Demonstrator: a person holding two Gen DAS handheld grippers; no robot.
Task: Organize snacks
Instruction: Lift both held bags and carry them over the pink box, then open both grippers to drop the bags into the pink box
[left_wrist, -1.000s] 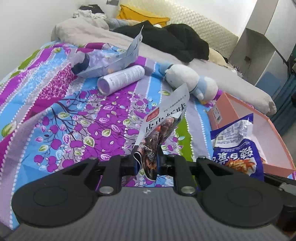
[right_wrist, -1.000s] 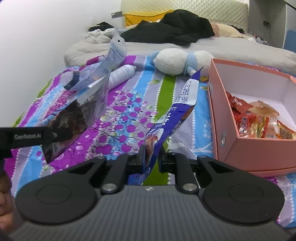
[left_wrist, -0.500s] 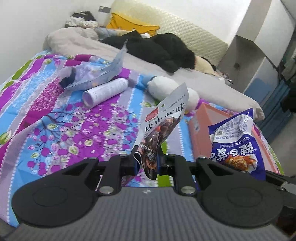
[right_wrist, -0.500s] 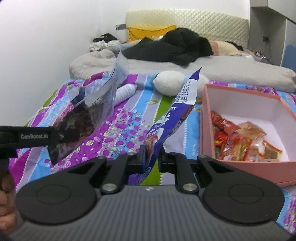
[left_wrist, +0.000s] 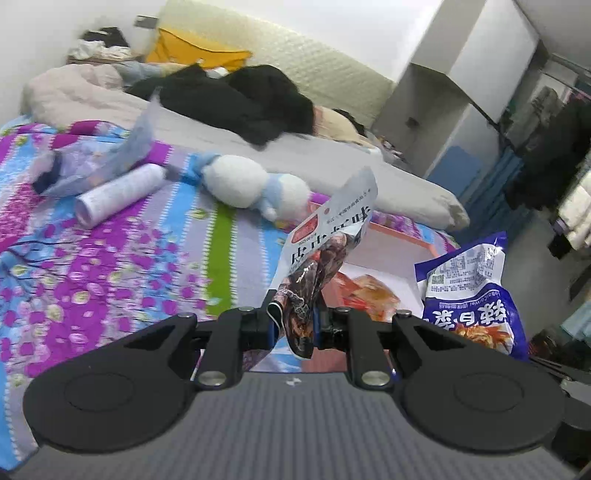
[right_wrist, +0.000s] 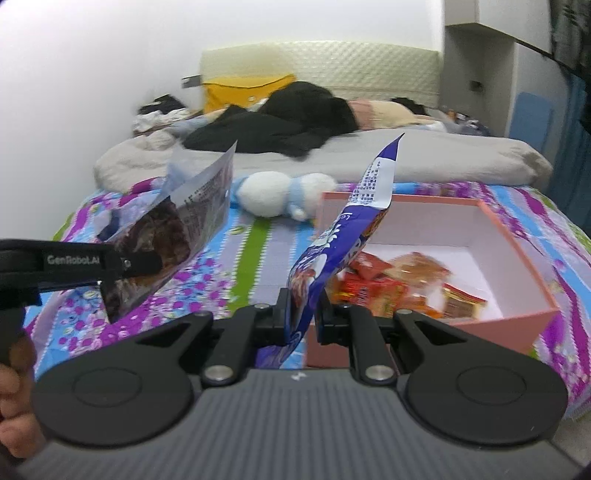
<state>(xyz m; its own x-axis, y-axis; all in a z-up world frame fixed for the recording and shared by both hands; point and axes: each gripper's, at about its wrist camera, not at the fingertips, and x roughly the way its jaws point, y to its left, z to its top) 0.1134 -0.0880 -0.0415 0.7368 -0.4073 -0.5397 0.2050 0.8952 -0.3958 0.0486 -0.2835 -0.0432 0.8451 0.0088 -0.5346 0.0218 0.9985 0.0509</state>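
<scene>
At the far left of the right wrist view, part of a person's hand (right_wrist: 14, 398) shows, cut off by the picture edge. The left hand-held gripper (left_wrist: 293, 328) is closed on the lower end of a dark snack packet (left_wrist: 325, 254) with a grey top, held upright above the flowered bedspread (left_wrist: 110, 280). Its printed characters are only partly readable. Behind it lie a white roll (left_wrist: 118, 194) and a white and blue plush toy (left_wrist: 255, 186), both blurred.

The right hand-held gripper (right_wrist: 303, 321) is closed on a blue snack bag (right_wrist: 343, 240), which stands tilted and seen edge-on, so its front is hidden in this view. Just to the right sits the pink box (right_wrist: 517, 243) on the bed, with red and orange snack packs (right_wrist: 391, 284) inside. The bag covers the box's near left corner, and the packs are too blurred to read.
</scene>
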